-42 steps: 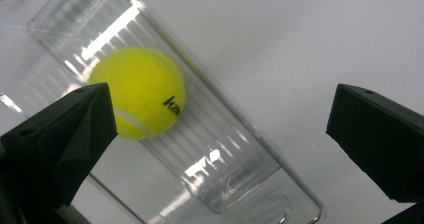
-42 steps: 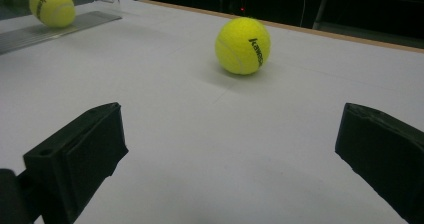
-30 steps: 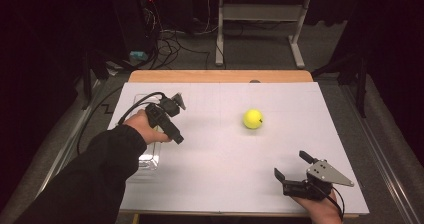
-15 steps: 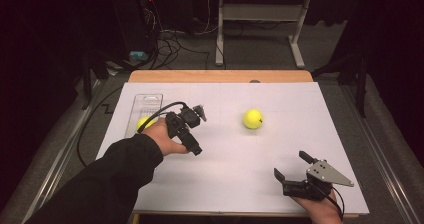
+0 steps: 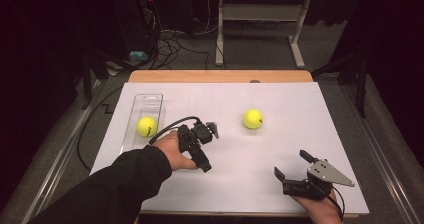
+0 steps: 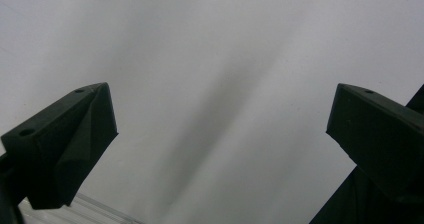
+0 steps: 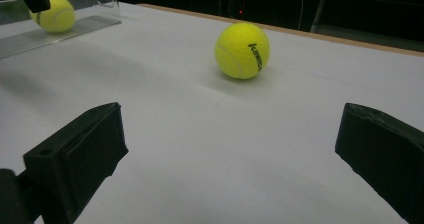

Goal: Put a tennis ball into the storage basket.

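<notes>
A yellow tennis ball (image 5: 146, 126) lies in a clear plastic tray (image 5: 150, 101) at the left of the white table; it is also in the right gripper view (image 7: 52, 14), inside the tray (image 7: 95, 6). A second tennis ball (image 5: 253, 119) (image 7: 242, 50) rests loose on the table's middle right. My left gripper (image 5: 207, 146) (image 6: 220, 134) hovers between tray and loose ball, open, with bare table between its jaws. My right gripper (image 5: 291, 165) (image 7: 230, 154) sits near the front right edge, open and holding nothing, pointed at the loose ball.
The white table sheet (image 5: 310, 114) ends in a wooden strip (image 5: 220, 76) at the far side. A black cable (image 5: 87, 134) trails off the left edge. Behind the table, the dark floor holds cables and a metal stand (image 5: 260, 19).
My left gripper has moved right and toward the near edge, away from the tray, and the ball in the tray has come into sight. The right gripper has stayed still.
</notes>
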`<state>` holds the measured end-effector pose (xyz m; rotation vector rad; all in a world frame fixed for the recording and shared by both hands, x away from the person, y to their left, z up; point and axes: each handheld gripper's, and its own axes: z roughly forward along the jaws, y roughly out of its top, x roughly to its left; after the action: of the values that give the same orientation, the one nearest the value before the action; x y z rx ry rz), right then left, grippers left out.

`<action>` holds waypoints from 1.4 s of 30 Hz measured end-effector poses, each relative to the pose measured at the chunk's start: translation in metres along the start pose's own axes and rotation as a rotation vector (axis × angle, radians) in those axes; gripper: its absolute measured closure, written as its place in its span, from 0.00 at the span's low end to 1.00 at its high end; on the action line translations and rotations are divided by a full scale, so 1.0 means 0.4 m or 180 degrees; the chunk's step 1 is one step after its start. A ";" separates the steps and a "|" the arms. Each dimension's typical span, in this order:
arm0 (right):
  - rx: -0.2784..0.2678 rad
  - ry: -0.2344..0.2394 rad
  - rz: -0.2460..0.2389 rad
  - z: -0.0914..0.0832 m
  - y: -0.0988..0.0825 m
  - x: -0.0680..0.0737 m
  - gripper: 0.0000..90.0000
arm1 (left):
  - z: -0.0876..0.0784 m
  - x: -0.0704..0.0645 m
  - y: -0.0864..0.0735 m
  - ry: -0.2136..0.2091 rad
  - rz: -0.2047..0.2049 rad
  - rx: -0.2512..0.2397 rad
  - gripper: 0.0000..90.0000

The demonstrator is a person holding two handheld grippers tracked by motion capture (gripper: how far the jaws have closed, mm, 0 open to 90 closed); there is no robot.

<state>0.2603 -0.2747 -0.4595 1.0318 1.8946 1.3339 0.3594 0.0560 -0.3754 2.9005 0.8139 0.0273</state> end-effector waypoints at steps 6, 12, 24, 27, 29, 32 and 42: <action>0.0054 -0.0055 0.0021 0.020 0.006 -0.001 0.00 | 0.008 0.013 -0.016 -0.0012 -0.0089 -0.0039 0.01; 0.0184 -0.0165 0.0052 0.083 0.037 -0.007 0.00 | 0.000 0.022 -0.032 -0.0055 -0.0104 -0.0050 0.01; 0.0445 -0.0169 0.0038 0.271 0.119 -0.024 0.01 | 0.006 0.037 -0.048 -0.0093 -0.0130 -0.0073 0.01; 0.0554 -0.0166 0.0059 0.328 0.133 -0.029 0.01 | 0.011 0.037 -0.047 -0.0103 -0.0117 -0.0057 0.01; 0.0635 -0.0186 0.0085 0.365 0.139 -0.033 0.03 | 0.012 0.036 -0.045 -0.0106 -0.0109 -0.0056 0.01; 0.0736 -0.0197 0.0129 0.412 0.144 -0.036 0.06 | 0.013 0.034 -0.043 -0.0119 -0.0095 -0.0057 0.01; 0.1047 -0.0271 0.0178 0.486 0.149 -0.040 0.29 | 0.010 0.041 -0.047 -0.0130 -0.0105 -0.0073 0.01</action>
<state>0.4419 -0.1825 -0.4644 1.2886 2.0766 1.0088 0.3637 0.0798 -0.3821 2.8555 0.8488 -0.0256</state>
